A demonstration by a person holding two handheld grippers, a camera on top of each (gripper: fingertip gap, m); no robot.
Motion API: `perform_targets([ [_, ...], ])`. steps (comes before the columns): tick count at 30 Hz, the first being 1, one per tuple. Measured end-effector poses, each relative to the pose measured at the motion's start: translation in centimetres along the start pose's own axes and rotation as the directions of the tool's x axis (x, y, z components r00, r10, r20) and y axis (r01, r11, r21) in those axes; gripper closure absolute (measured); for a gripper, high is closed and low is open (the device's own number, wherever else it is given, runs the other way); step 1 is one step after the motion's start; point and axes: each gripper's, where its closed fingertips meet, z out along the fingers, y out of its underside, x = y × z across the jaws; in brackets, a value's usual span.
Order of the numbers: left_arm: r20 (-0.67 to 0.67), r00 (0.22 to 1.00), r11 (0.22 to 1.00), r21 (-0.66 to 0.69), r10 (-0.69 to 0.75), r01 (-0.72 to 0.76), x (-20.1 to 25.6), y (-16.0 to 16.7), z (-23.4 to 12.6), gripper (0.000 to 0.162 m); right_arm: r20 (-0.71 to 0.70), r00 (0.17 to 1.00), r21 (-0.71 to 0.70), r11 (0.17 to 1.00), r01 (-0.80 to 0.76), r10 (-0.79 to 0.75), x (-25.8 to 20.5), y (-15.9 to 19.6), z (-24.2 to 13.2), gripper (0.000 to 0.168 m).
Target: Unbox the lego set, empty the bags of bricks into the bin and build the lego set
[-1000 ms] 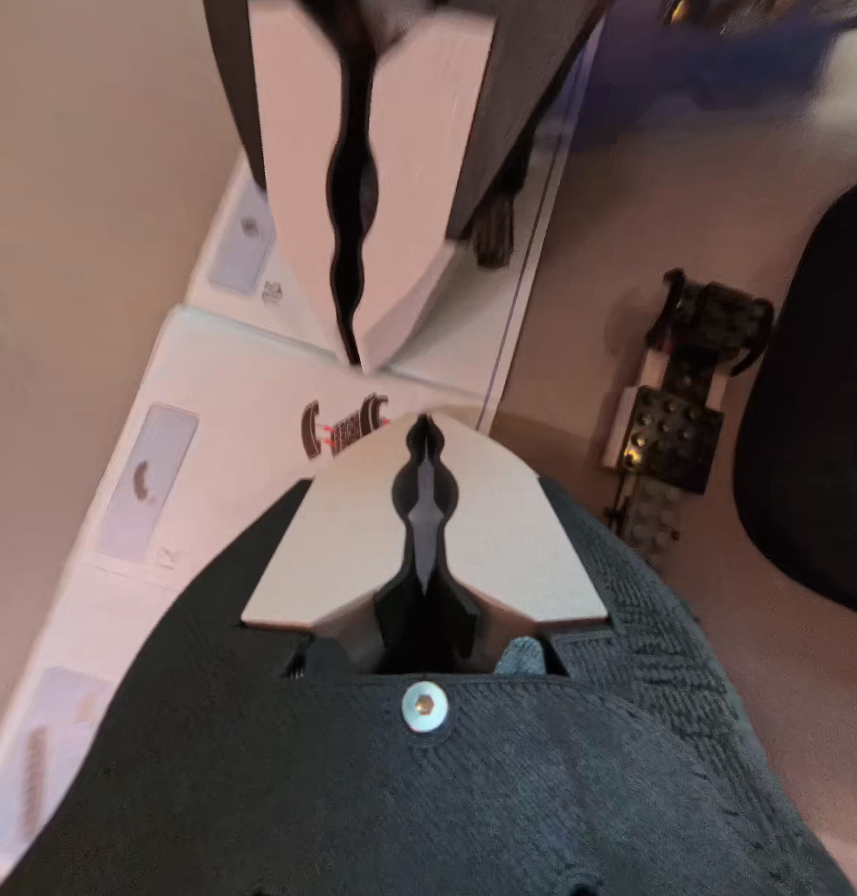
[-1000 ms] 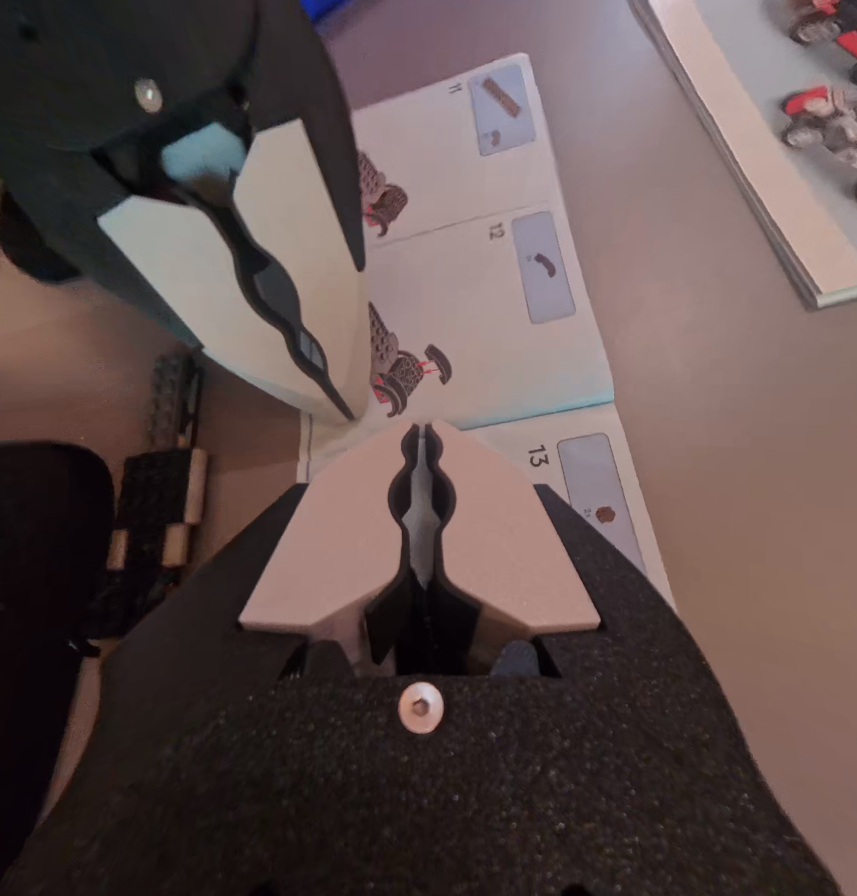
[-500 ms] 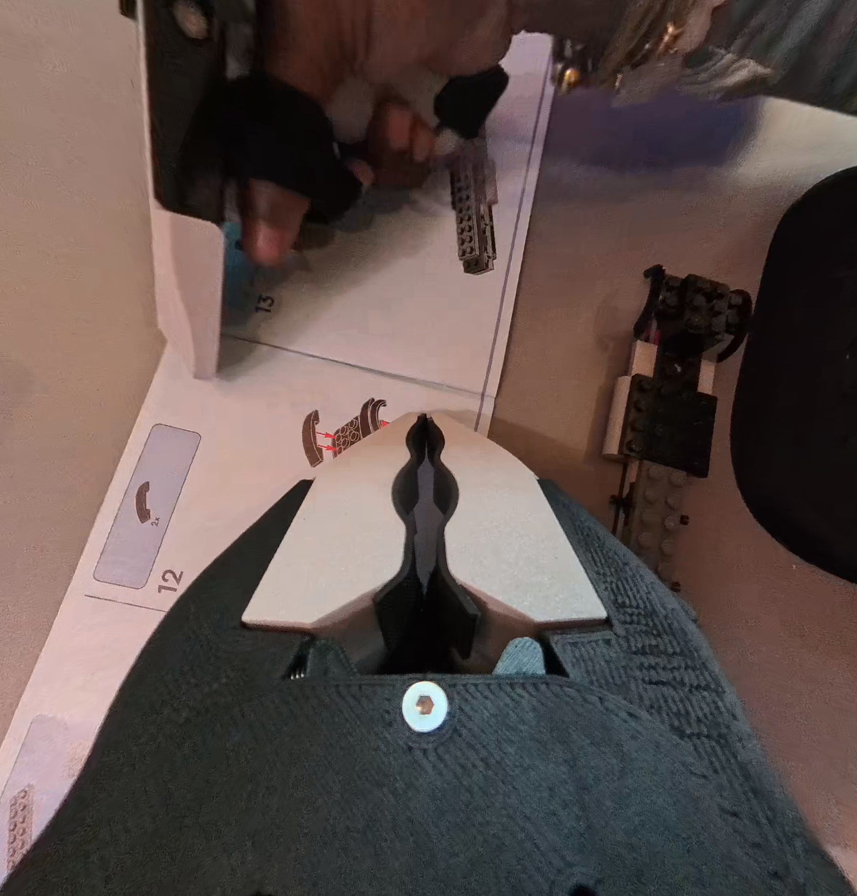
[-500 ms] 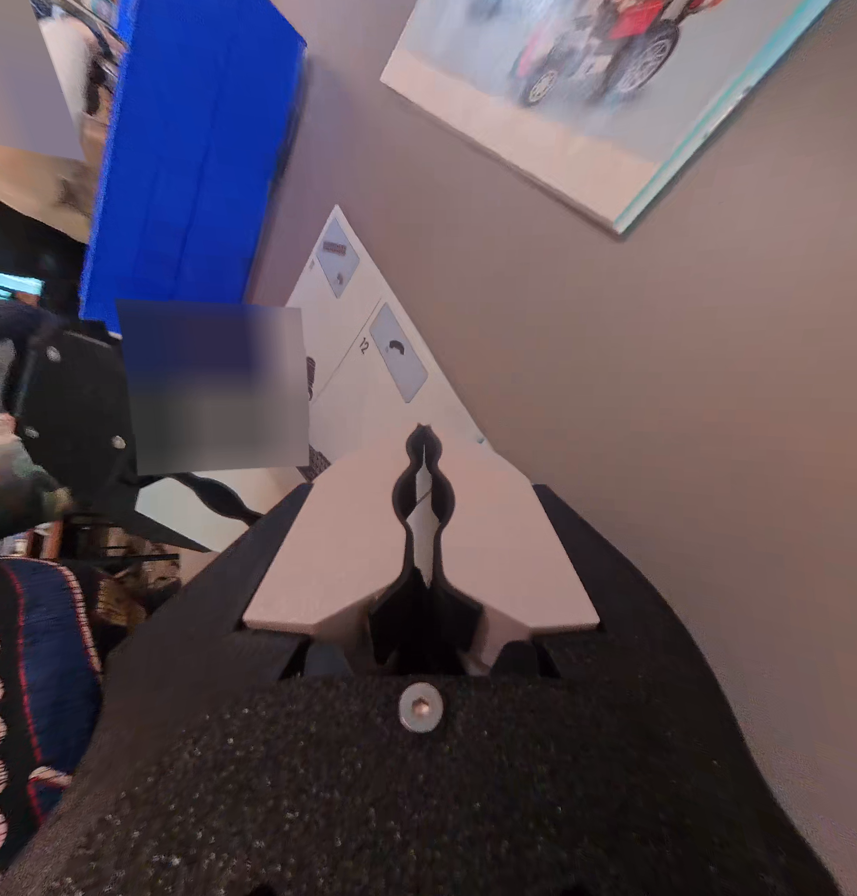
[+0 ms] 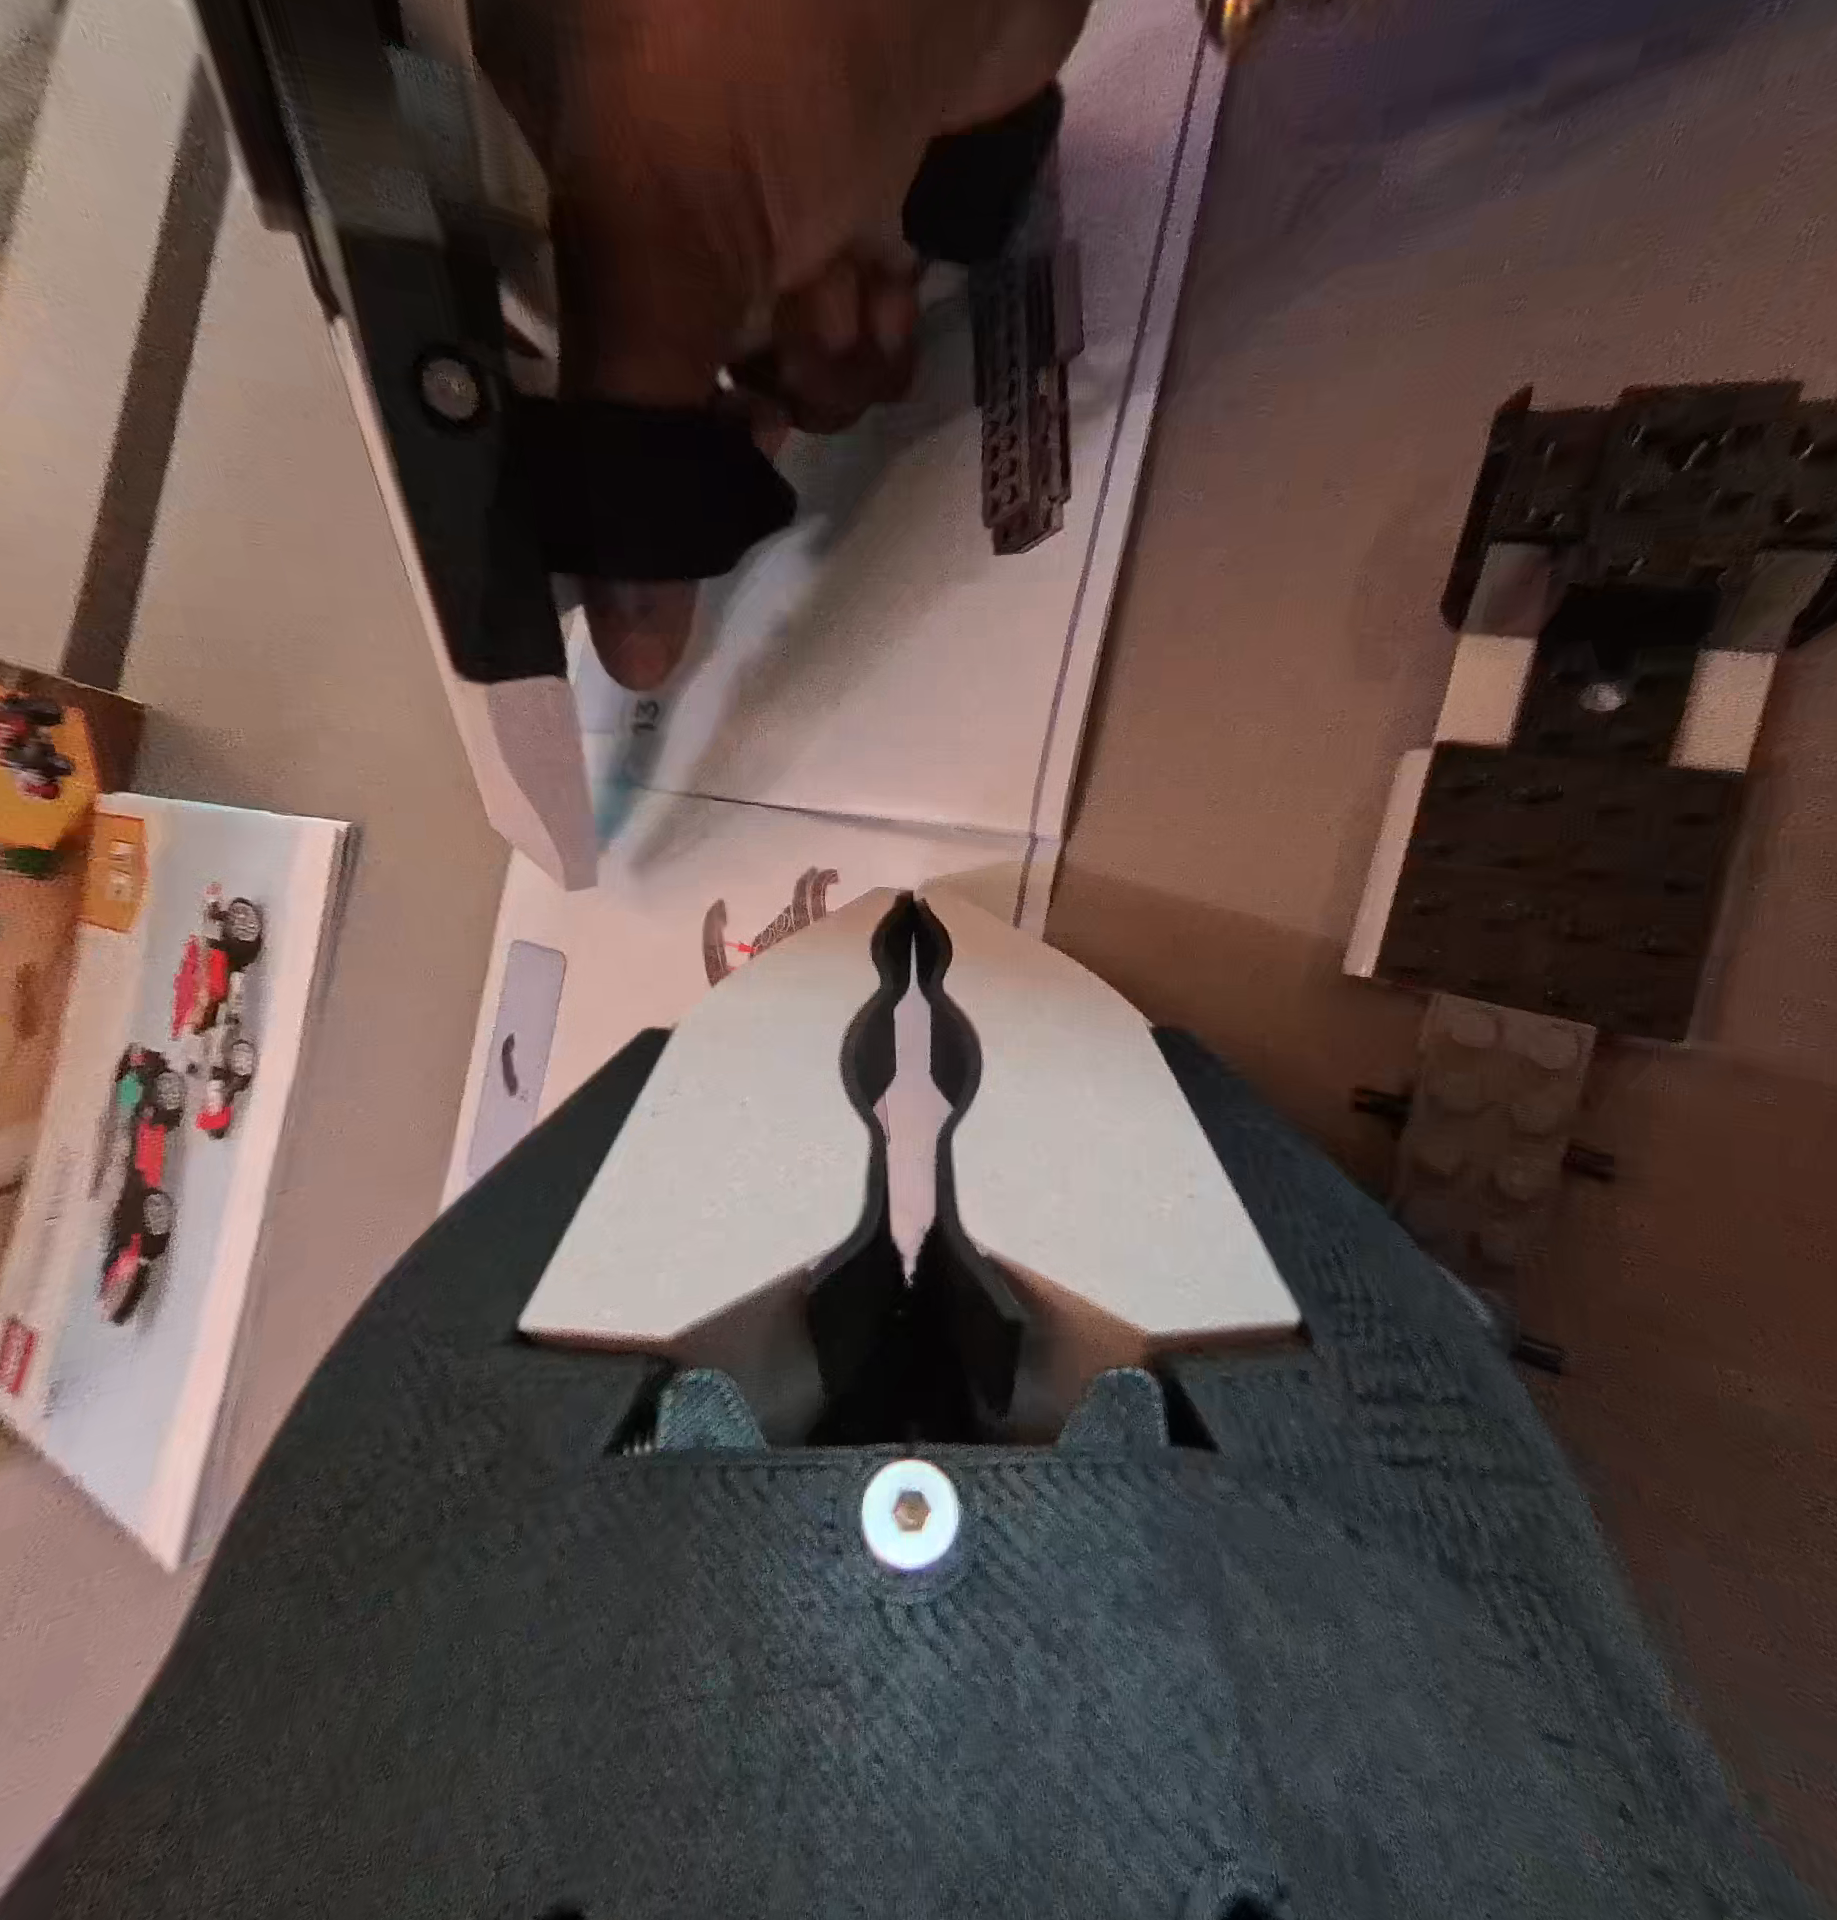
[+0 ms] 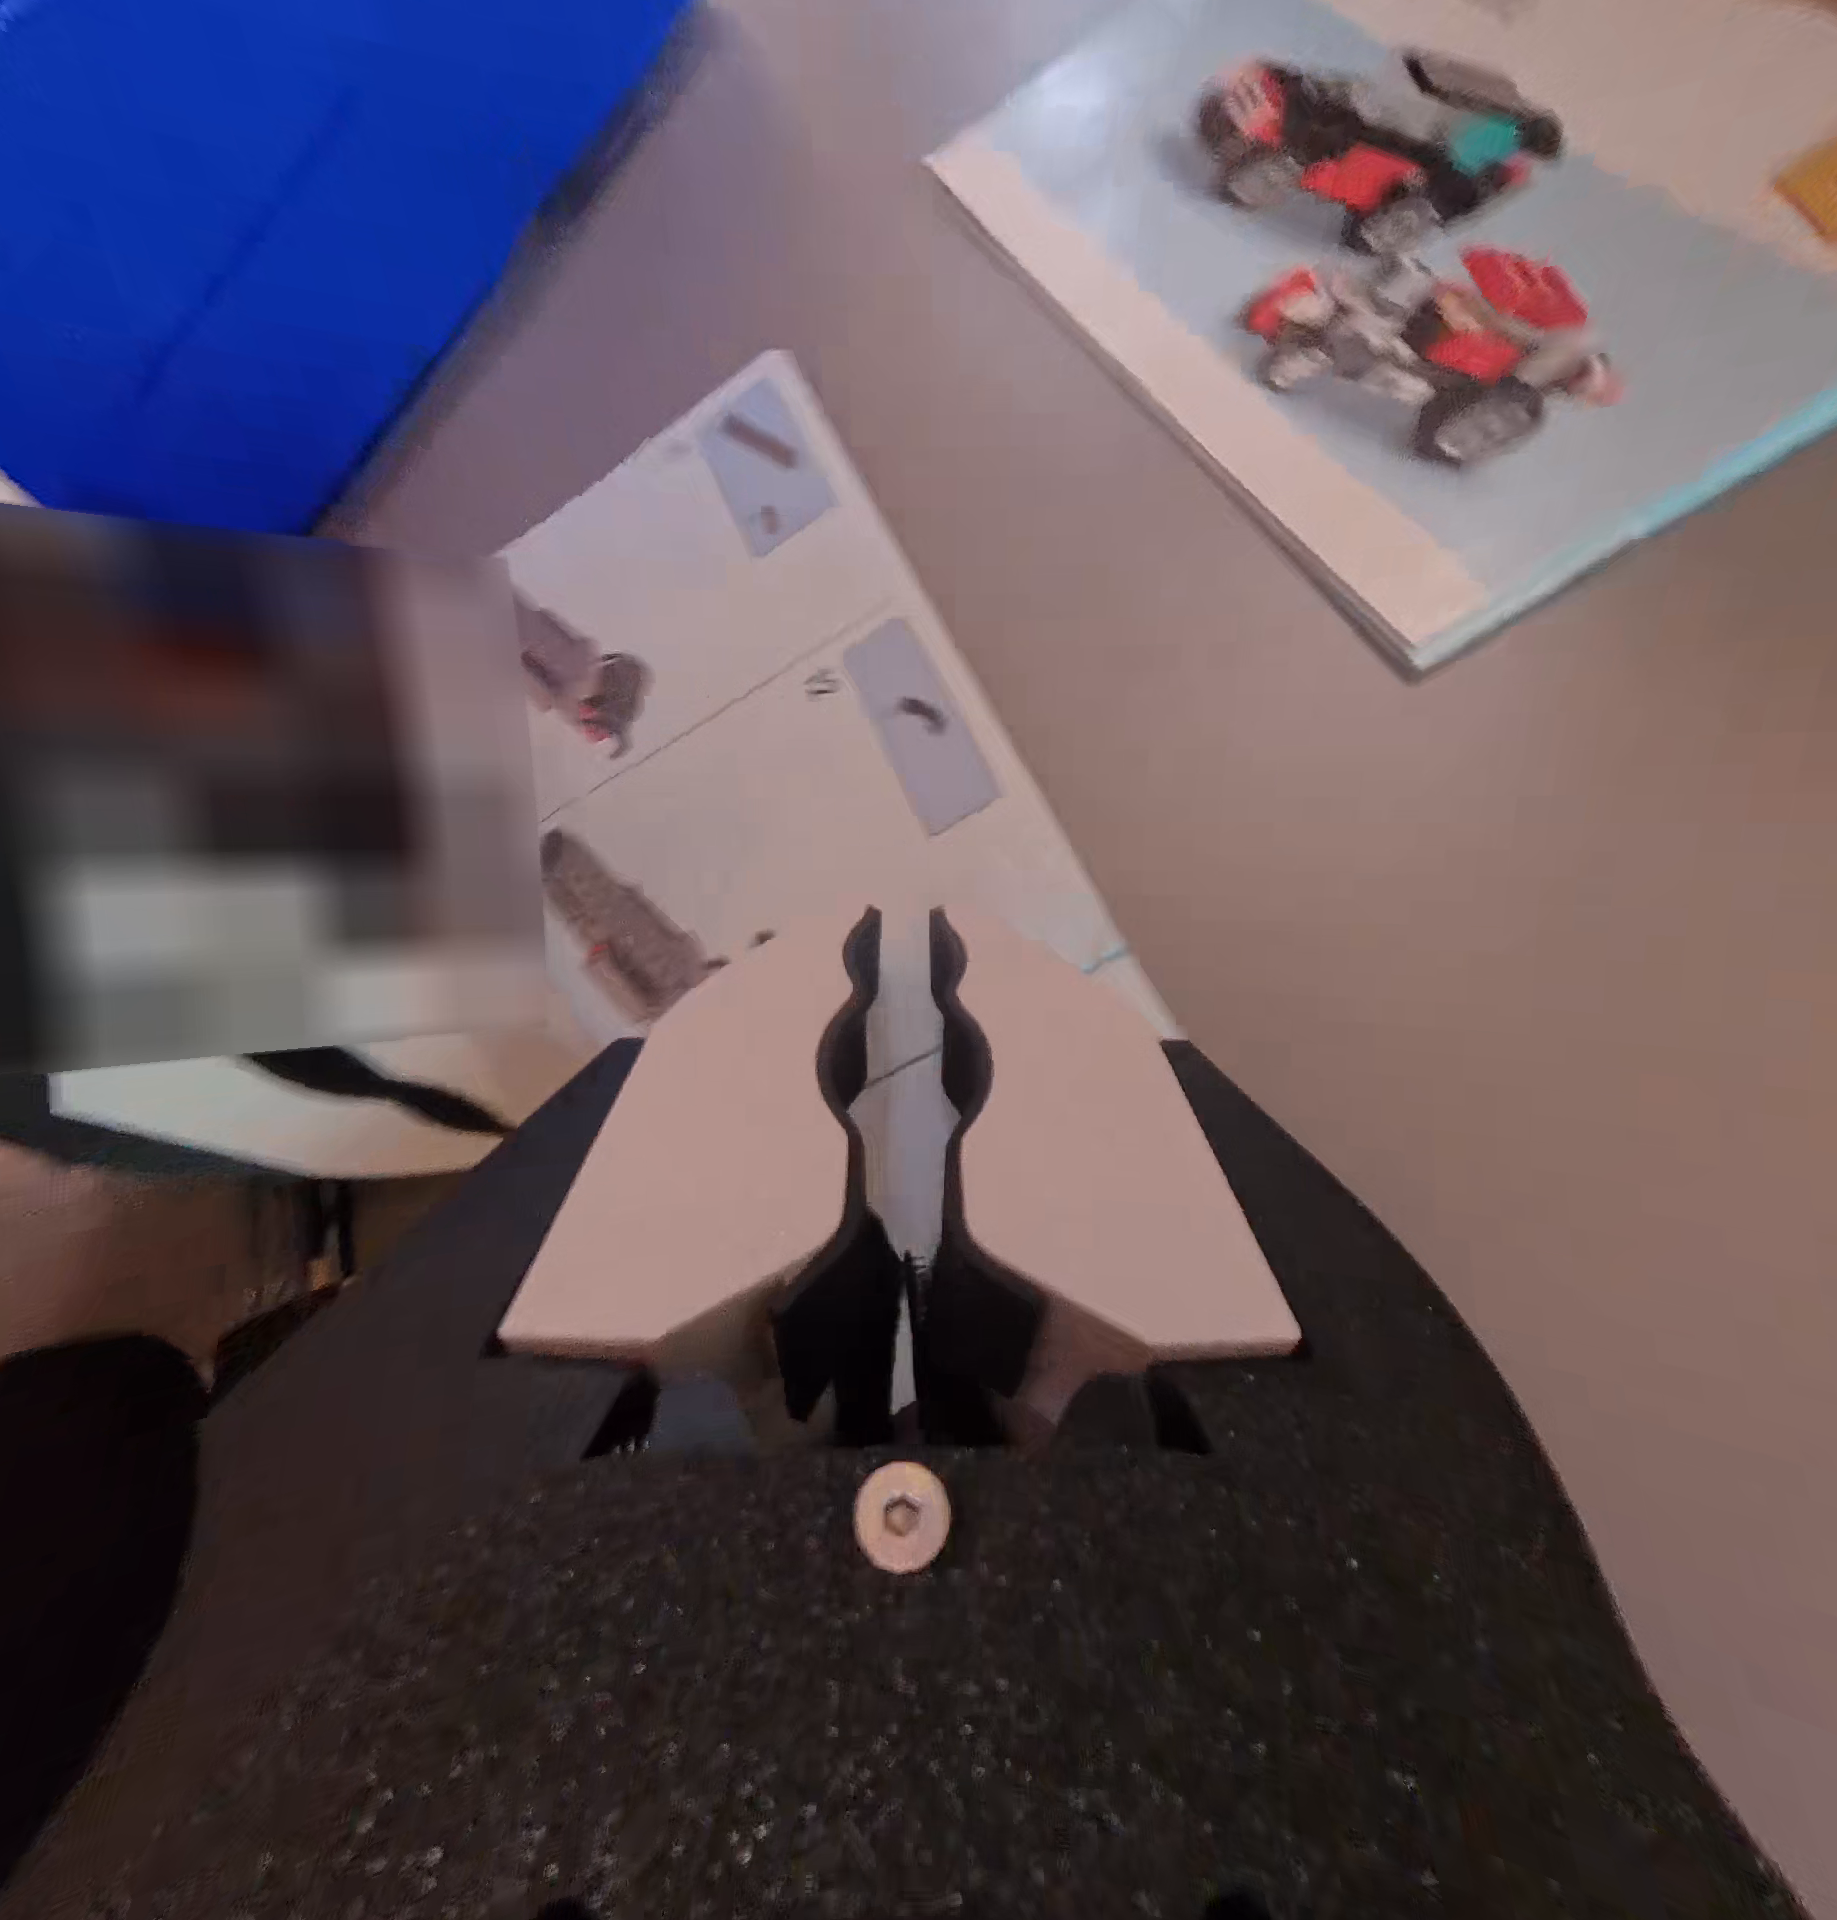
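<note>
Jaws of the left gripper [image 5: 912,914] closed, right gripper [image 6: 903,925] seemingly slightly parted, both empty over booklet [image 6: 789,769] edge.

I am looking at a plain grey-brown surface [image 6: 1465,935] filling most of the right wrist view. A dark rounded object [image 6: 62,1507] is sitting at its lower left, too blurred to identify. In the left wrist view a yellow-orange printed item [image 5: 20,769] is lying at the far left, partly cut off.

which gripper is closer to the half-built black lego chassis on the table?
Left. The left gripper hovers over the open instruction booklet, with the chassis just beside it. The right gripper is across the booklet, farther off.
</note>
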Motion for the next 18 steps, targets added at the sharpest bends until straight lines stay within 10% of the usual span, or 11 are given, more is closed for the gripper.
perform_targets([
  [1,0.043,0.999,1.0,-0.018,0.025,-0.024,-0.3,0.1,0.0,0.161,0.007,0.999,0.02,0.999,0.044,-0.044,-0.9,-0.1,-0.6,0.158],
  [9,0.137,0.937,0.931,0.227,-0.32,0.285,-3.6,-0.6,-5.9,0.145,-0.209,0.93,0.06,0.946,0.319,-0.301,-4.8,2.7,-6.4,0.143],
  [14,-0.121,0.854,0.741,0.447,-0.505,0.502,-0.3,-1.2,-10.8,0.13,-0.197,0.929,0.074,0.941,0.331,-0.312,-7.3,5.1,-6.7,0.132],
  [18,-0.082,0.823,0.706,0.471,-0.562,0.529,0.3,0.1,-14.5,0.129,-0.216,0.928,0.032,0.948,0.317,-0.303,-6.4,5.3,-5.4,0.141],
])
